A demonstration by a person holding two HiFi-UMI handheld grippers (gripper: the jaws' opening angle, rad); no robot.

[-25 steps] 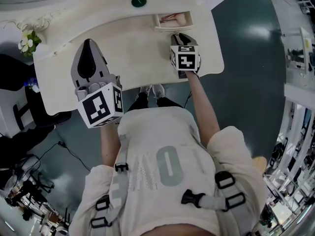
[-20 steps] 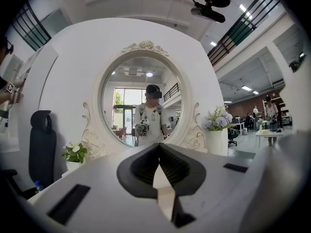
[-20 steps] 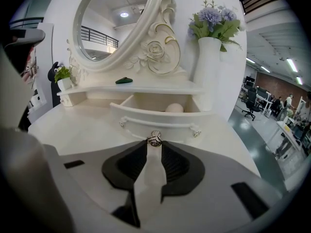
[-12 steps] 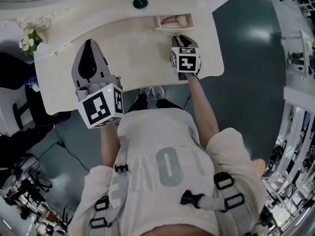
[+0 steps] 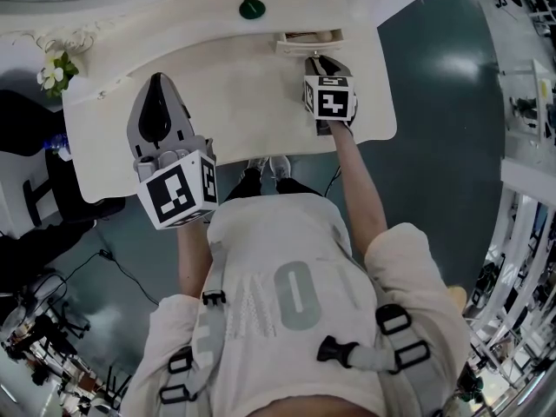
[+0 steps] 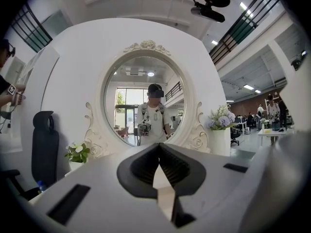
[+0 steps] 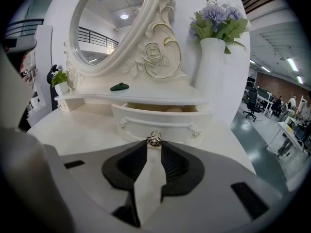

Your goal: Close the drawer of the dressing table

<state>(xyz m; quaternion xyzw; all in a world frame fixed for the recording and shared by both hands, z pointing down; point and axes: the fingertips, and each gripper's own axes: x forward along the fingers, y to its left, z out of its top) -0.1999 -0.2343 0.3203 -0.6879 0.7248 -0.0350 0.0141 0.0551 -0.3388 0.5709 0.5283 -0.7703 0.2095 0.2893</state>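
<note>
The white dressing table [image 5: 234, 85] has a small drawer [image 5: 308, 40] standing a little way out at its far right. In the right gripper view the curved drawer front [image 7: 160, 122] fills the middle, with a metal rose-shaped knob [image 7: 155, 140] at its centre. My right gripper [image 7: 155, 143] points down at that knob with its tips closed round it; the head view shows the same right gripper [image 5: 318, 61] up against the drawer front. My left gripper [image 5: 157, 78] hovers level over the table's left half, shut and empty, its tips [image 6: 159, 145] touching.
A green object [image 5: 252, 8] lies on the shelf above the drawer. A white vase of purple flowers [image 7: 212, 69] stands right of the oval mirror [image 6: 144, 98]. A small potted plant [image 5: 52, 69] sits at the table's left end, and a black chair [image 5: 26, 189] stands beside it.
The drawer has slid further into the table, showing less of its inside. My right gripper moved slightly forward with it. The left gripper stayed put.
</note>
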